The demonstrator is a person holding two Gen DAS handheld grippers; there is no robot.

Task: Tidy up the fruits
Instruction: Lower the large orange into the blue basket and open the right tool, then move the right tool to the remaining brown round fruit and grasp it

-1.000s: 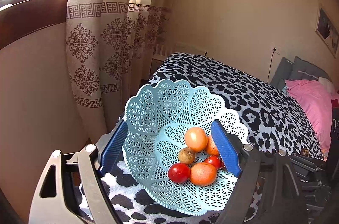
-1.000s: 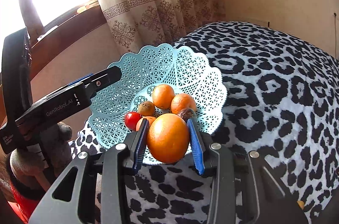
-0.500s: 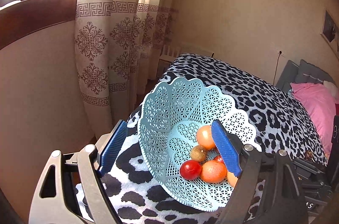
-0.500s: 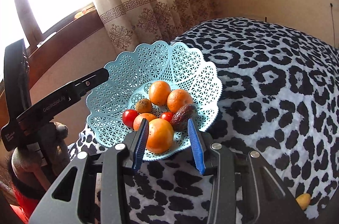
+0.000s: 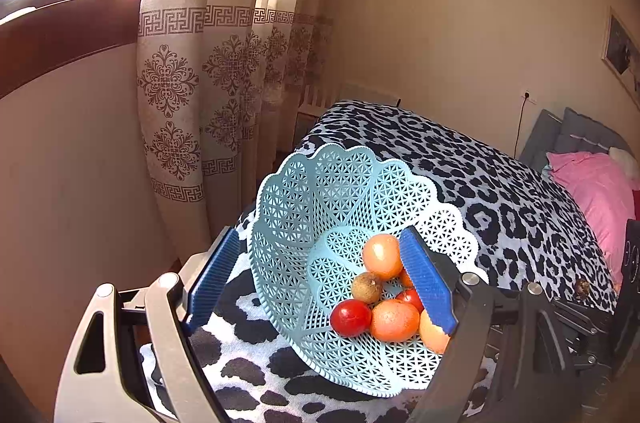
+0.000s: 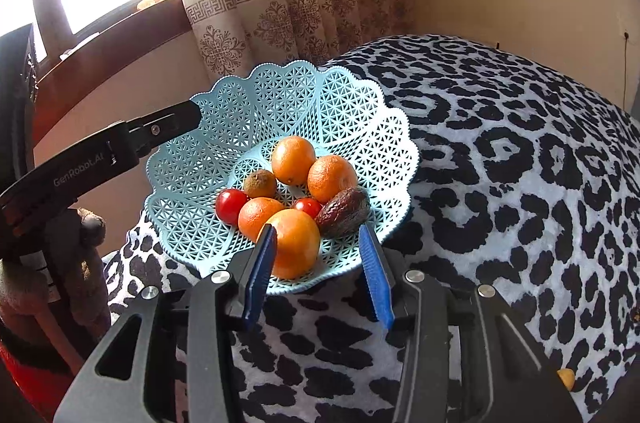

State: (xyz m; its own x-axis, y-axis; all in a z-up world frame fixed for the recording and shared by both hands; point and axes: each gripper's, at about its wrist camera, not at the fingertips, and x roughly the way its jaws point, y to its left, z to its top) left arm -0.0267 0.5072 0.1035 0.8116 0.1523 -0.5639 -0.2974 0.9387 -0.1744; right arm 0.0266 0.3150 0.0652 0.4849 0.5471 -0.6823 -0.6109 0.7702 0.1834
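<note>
A light blue lattice basket (image 6: 192,179) (image 5: 288,207) sits on a leopard-print blanket (image 6: 520,183). It holds several oranges, two red tomatoes (image 6: 231,206), a small brown fruit (image 6: 260,184) and a dark wrinkled fruit (image 6: 343,212). The nearest orange (image 6: 294,249) lies inside the front rim. My right gripper (image 6: 316,236) stands open just short of it, gripping nothing. My left gripper (image 5: 320,237) is open wide. Its right pad (image 5: 426,283) hangs over the fruit and its left pad (image 5: 212,279) is outside the rim. From the right wrist view its finger (image 6: 160,129) meets the basket's left rim.
Patterned curtains (image 5: 192,83) and a wall under a window close off the left side, just past the bed's corner. A small yellow fruit (image 6: 566,379) lies on the blanket at the near right. A pink pillow (image 5: 592,183) is at the far right.
My right gripper opened and let go of the large orange, which now lies in the basket, then drew back. The left gripper swung left, so the basket sits further right in its view.
</note>
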